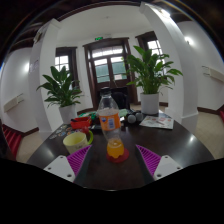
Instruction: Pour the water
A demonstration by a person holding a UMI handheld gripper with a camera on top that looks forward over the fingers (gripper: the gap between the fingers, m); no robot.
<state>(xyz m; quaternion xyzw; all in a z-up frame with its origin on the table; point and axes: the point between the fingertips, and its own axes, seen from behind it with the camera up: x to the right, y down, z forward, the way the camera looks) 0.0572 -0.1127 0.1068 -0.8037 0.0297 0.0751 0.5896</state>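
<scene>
A plastic bottle (109,116) of orange drink with an orange label stands upright on the dark table (175,143), beyond my fingers. In front of it, nearer to me, a small clear cup (116,148) with orange liquid rests on a red coaster. My gripper (111,166) is open, its two magenta pads (75,160) spread wide to either side. The cup stands just ahead of the fingers, roughly on their midline, untouched. Nothing is held.
A yellow-green bowl (77,141) sits left of the cup, with a red bowl (80,125) behind it. Papers (157,122) and dark items lie at the table's far right. Two potted plants (150,74) flank a door at the back. A red chair (12,140) stands left.
</scene>
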